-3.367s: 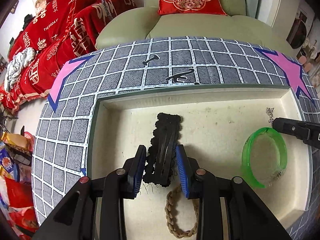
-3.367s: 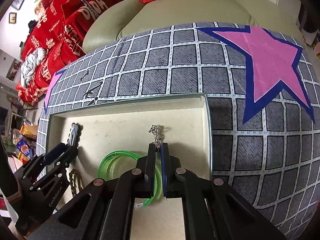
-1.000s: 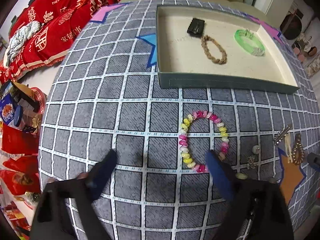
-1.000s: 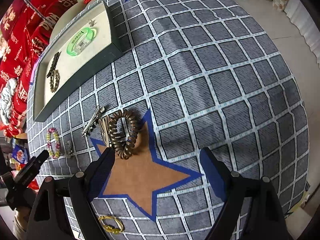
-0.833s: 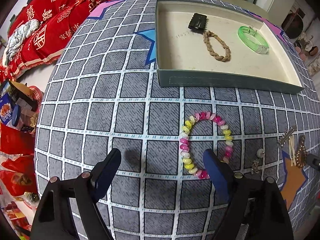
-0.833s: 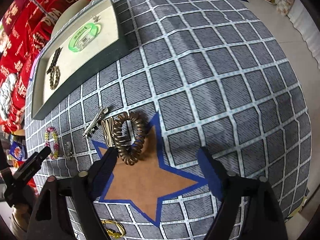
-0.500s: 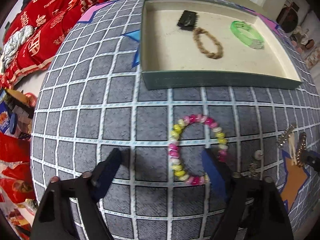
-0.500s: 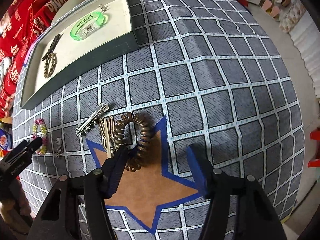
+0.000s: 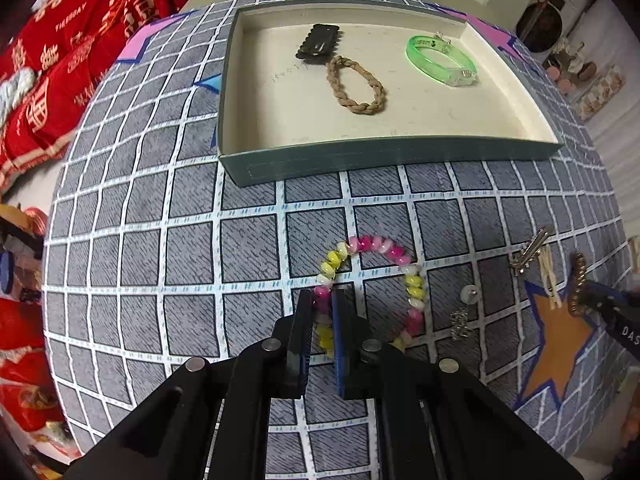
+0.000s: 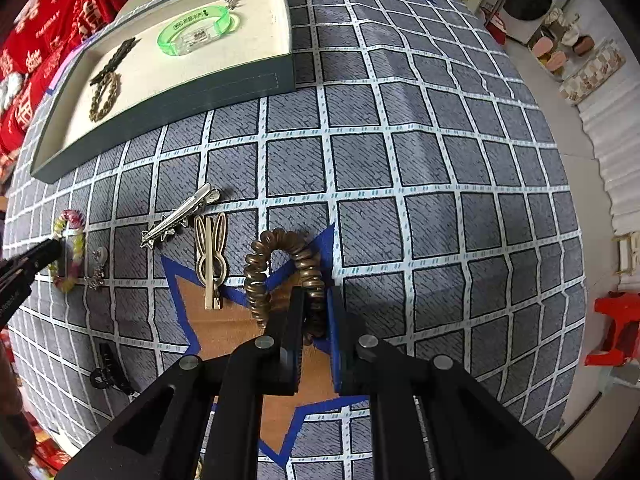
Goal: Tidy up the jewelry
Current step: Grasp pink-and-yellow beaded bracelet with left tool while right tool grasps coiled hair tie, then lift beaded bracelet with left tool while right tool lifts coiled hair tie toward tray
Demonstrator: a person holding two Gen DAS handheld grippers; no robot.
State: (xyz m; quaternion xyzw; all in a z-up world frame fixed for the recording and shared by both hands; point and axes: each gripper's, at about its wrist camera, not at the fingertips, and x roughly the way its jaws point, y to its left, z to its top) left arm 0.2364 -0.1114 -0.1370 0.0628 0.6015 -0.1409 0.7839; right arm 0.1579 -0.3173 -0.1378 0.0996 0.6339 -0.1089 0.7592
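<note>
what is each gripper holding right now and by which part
The left gripper is shut on the beaded bracelet, pinching its left side. The right gripper is shut on the brown spiral hair tie, pinching its right side.

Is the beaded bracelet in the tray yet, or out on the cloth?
Out. The beaded bracelet lies on the cloth in front of the tray, with the left gripper shut on its beads.
</note>
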